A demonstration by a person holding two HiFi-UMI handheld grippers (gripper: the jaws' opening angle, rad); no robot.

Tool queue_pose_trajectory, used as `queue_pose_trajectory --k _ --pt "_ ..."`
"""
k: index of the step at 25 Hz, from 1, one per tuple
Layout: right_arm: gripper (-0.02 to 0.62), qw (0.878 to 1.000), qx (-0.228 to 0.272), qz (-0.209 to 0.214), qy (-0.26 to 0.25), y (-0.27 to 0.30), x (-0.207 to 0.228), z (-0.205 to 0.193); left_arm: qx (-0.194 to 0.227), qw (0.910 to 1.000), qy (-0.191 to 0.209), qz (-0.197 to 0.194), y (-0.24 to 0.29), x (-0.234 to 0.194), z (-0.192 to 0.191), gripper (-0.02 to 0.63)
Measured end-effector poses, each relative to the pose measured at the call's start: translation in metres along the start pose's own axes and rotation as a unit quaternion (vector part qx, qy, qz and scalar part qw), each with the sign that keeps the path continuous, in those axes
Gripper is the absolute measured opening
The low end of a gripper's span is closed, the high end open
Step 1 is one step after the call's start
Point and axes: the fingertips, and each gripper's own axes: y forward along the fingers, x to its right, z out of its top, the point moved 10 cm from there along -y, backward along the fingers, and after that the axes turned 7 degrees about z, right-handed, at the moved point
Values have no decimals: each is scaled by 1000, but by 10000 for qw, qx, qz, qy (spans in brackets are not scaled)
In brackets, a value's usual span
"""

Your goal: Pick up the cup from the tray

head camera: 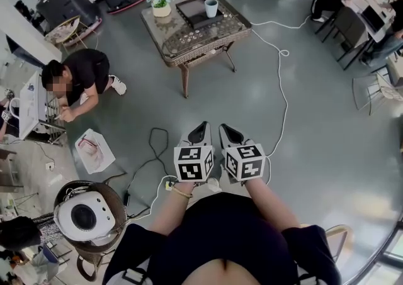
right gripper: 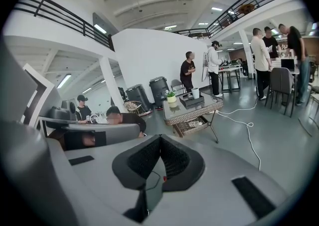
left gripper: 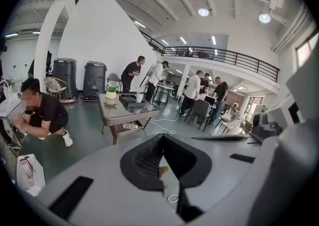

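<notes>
Left hand-held gripper (head camera: 200,130): jaws together, empty. Right hand-held gripper (head camera: 227,133): likewise. Both are carried near the body at 6 o'clock, judged a transit posture. The cup (head camera: 211,7) stands upright on the tray (head camera: 191,12), on the desk (head camera: 165,32) at 12 o'clock, well apart.

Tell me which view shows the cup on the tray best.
Head view: the cup looks largest there, seen from above, standing inside the tray. Both gripper views show it only small and far off, side-on.
</notes>
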Motion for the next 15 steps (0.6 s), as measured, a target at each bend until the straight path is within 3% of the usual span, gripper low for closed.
queue_pose_trajectory --k 8,15 --pt "11 10000 -23 -2 -75 32 41 25 32 9999 -32 124 45 -4 20 8" --pt "11 9999 -54 -30 -144 62 102 72 51 9996 -104 255 106 1 57 8"
